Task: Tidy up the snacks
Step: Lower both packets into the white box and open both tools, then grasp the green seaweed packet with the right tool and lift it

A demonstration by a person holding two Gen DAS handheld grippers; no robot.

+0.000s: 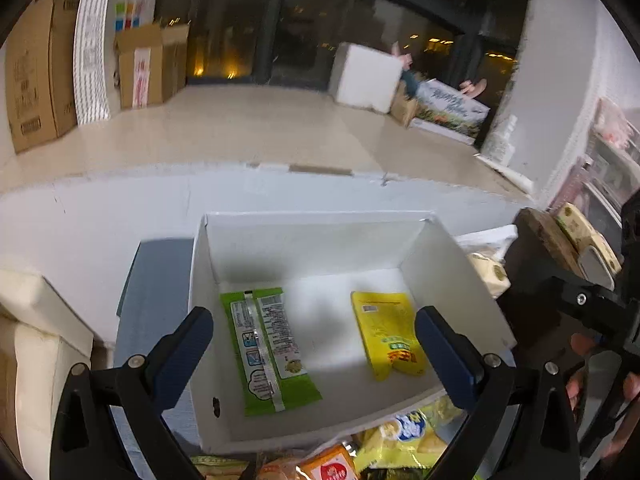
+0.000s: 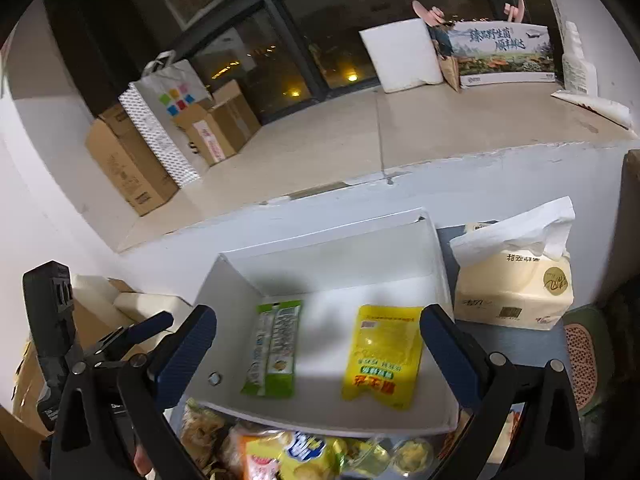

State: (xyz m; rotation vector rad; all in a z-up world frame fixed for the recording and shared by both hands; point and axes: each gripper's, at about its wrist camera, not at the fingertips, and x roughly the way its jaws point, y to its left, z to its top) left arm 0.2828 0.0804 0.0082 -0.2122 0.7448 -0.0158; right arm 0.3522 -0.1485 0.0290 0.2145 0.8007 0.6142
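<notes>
Both grippers, left & right, hovered jaws spread, empty, over white box; 2 packets inside. Risk: near snack pile slippery, grab could slip.

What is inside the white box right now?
Inside the white box: a green packet on the left, a yellow packet on the right, apart. Its near wall hides part of the floor.

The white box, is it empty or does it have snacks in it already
Not empty. The white box is open-topped with two packets lying flat inside: a green packet and a yellow packet, apart.
</notes>
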